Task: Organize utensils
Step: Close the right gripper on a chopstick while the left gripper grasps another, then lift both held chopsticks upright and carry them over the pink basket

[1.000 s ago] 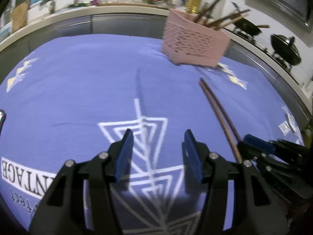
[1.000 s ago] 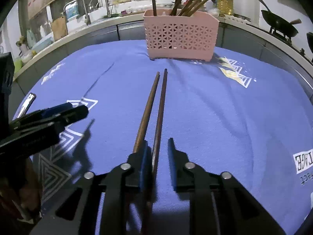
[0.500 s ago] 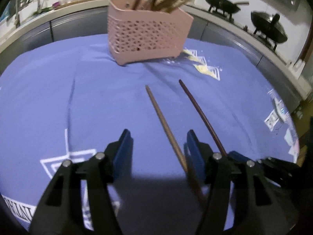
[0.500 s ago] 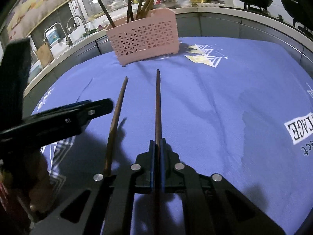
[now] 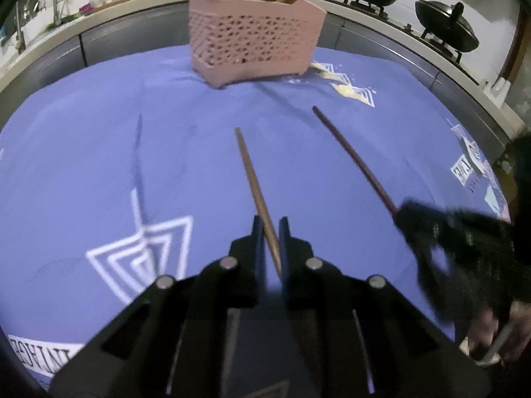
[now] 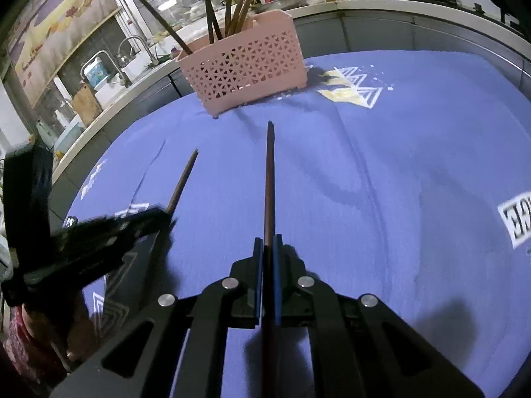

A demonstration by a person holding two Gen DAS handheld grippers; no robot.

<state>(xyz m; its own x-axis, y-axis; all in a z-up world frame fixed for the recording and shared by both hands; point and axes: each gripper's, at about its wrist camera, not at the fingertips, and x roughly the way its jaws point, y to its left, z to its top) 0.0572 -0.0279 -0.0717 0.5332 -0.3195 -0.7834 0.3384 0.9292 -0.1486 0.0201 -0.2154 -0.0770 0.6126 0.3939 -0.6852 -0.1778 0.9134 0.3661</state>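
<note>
Right now, each hand has its own chopstick.

Left gripper [image 5: 269,232]: its jaws are closing on the lighter brown chopstick [image 5: 252,179]. The stick sits between the pads, a little slanted, and the pads look to be touching it.

Right gripper [image 6: 268,247]: closed tight on the dark chopstick [image 6: 269,179]. The stick runs straight out from between the pads.

Where the sticks are: both are low over the purple cloth [image 5: 99,139], side by side but apart, their far ends spread wider than their held ends. I cannot tell if the tips rest on the cloth or are lifted.

Long way of the sticks: each one points away from its gripper, toward the pink basket [image 5: 252,43]. The free tips lead and the held ends trail.

Where the basket is: ahead of both grippers, at the far edge of the cloth, well apart from the tips. It already holds a bunch of chopsticks standing and leaning.

Which hand is nearer: about the same, I think. The dark stick's tip looks a bit closer to the basket.

Next move, my guess: lift the tips up, carry them over the basket rim, then tip them down inside.

Room to move: the cloth between the tips and the basket is bare.

Watch out for: the leaning sticks in the basket, which could bump a new one coming in. The counter [image 6: 381,3] with pans sits right behind the basket.
</note>
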